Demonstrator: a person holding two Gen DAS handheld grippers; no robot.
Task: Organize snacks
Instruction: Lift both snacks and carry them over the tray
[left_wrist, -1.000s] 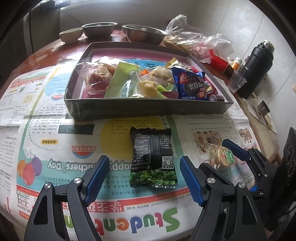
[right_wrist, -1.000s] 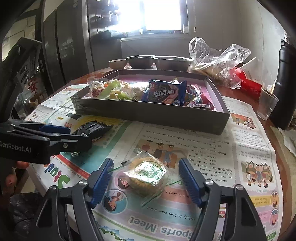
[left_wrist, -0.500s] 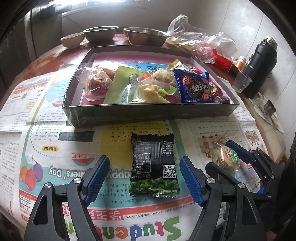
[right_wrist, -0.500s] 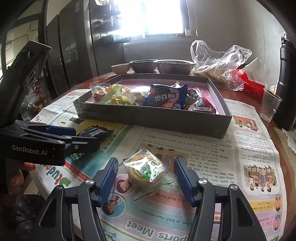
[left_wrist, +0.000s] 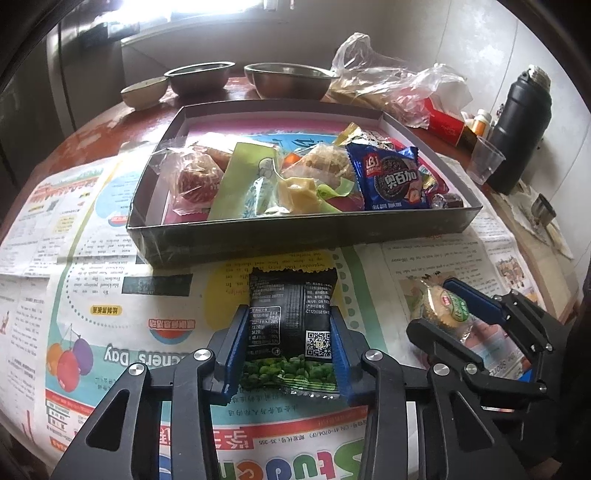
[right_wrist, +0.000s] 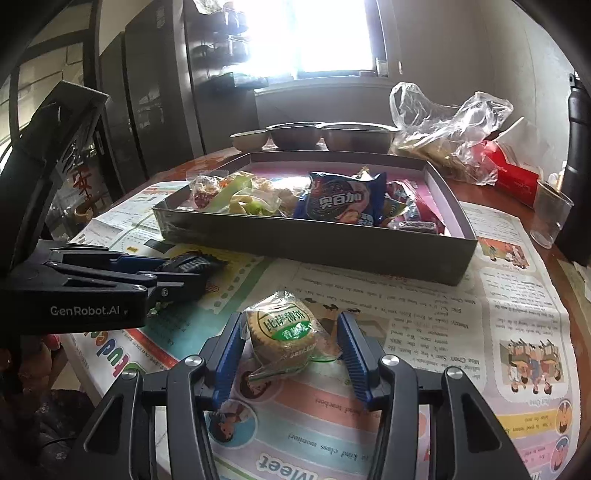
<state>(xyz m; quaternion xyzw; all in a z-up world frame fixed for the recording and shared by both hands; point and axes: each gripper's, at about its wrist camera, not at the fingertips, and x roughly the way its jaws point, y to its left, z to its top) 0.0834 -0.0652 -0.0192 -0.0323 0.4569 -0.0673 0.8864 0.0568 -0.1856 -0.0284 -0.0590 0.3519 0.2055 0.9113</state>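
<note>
Both grippers closed in: left gripper (left_wrist: 288, 345) on pea packet (left_wrist: 291, 325), right gripper (right_wrist: 291, 350) around biscuit (right_wrist: 284, 332).

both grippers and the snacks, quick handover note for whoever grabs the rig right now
Left gripper: shut on the black pea packet, on the newspaper.
Right gripper: closing around the round biscuit pack, left pad touching, right pad apart.
Done: several snacks, including the blue cookie pack, lie in the grey tray.
Left: move both packs into the tray.

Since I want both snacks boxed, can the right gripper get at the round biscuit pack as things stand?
Probably yes: the right gripper already straddles the biscuit pack, nothing lies between them, though a gap shows beside its right finger.
</note>
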